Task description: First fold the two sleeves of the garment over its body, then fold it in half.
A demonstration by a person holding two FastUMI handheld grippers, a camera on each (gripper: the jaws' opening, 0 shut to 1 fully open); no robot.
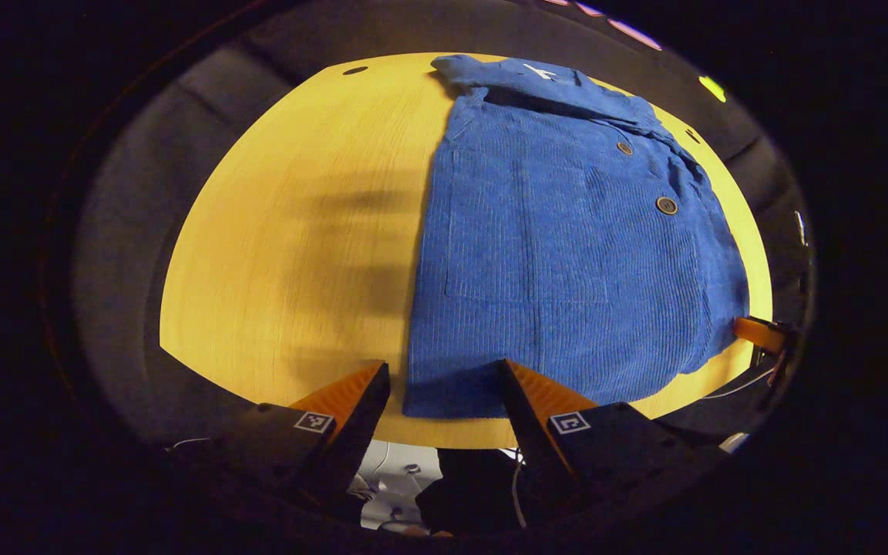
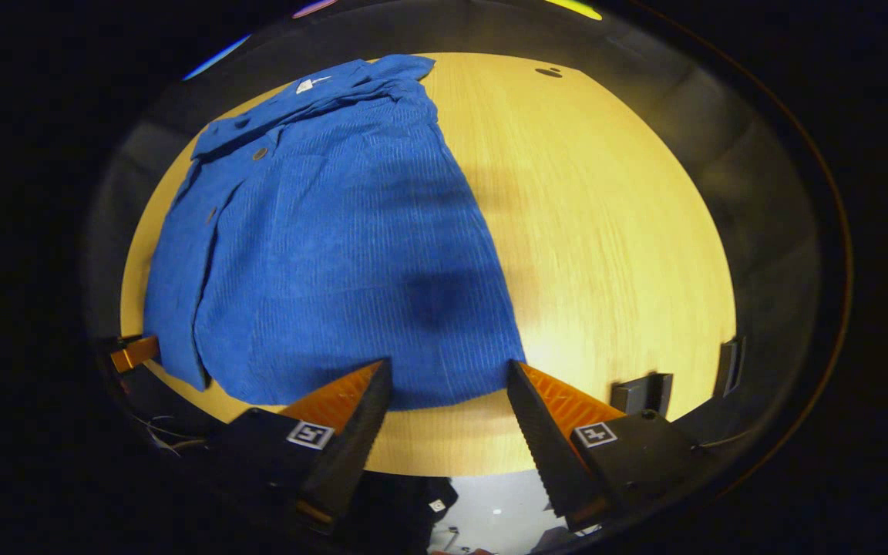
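In the left gripper view, a round, light yellow wooden table [image 1: 274,231] is seen across the middle of the frame. Soft shadows are laid over its left part. To the right of that bare wood, a blue ribbed corduroy shirt [image 1: 560,262] is spread flat, from the top of the frame down to the lower middle. Its collar is at the top, and two round brown buttons [image 1: 666,205] are seen on its right half. At the bottom of the frame, the left gripper [image 1: 444,378] is held with its two fingers wide apart and nothing between them. The shirt's bottom hem is seen just past the fingertips. At the far right edge, a small part of the other gripper [image 1: 758,333] is seen beside the shirt.

In the right gripper view, the blue shirt [image 2: 336,247] is spread over the left half of the frame, and bare table [image 2: 606,231] is seen on the right. At the bottom, the right gripper [image 2: 448,378] is held open too, with nothing gripped, just by the hem.
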